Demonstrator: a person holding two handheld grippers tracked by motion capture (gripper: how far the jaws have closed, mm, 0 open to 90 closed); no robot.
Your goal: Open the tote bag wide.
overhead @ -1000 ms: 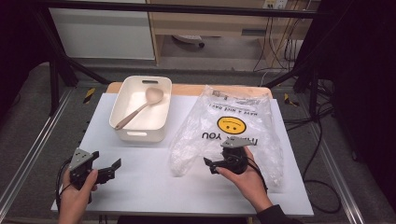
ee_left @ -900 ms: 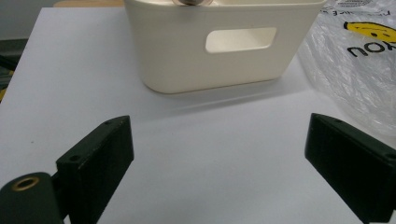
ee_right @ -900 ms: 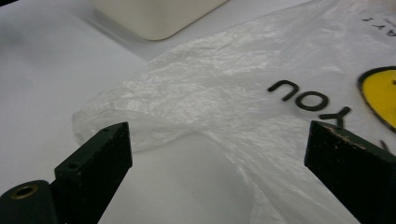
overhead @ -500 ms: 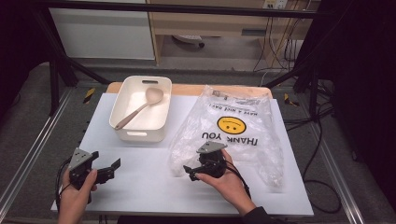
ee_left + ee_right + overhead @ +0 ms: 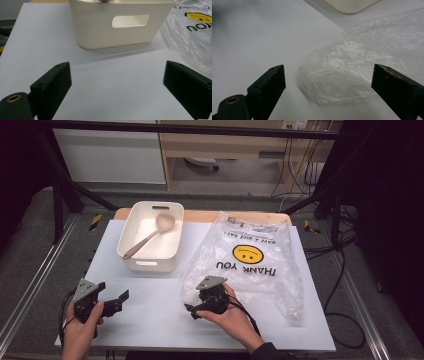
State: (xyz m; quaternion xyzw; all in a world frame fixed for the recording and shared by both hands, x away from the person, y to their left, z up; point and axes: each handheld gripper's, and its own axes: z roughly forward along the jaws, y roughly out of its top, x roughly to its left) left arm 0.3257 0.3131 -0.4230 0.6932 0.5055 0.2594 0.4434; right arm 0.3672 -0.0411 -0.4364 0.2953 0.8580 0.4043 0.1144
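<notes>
Right gripper (image 5: 196,309) has its jaws spread wide, and just ahead between them I see the near corner of the clear plastic bag (image 5: 352,75). It looks thin, limp and slippery to me, so I'd pinch that crumpled edge. Left gripper (image 5: 116,301) waits wide too.

Bag (image 5: 250,265): clear plastic, printed with a yellow smiley face and black "THANK YOU" lettering. Bin (image 5: 150,257): cream-white; spoon (image 5: 150,234): pale beige; table (image 5: 150,320): white with a tan wooden edge at the far side. Both grippers (image 5: 114,301) (image 5: 196,310): black jaws and a grey top plate.
</notes>
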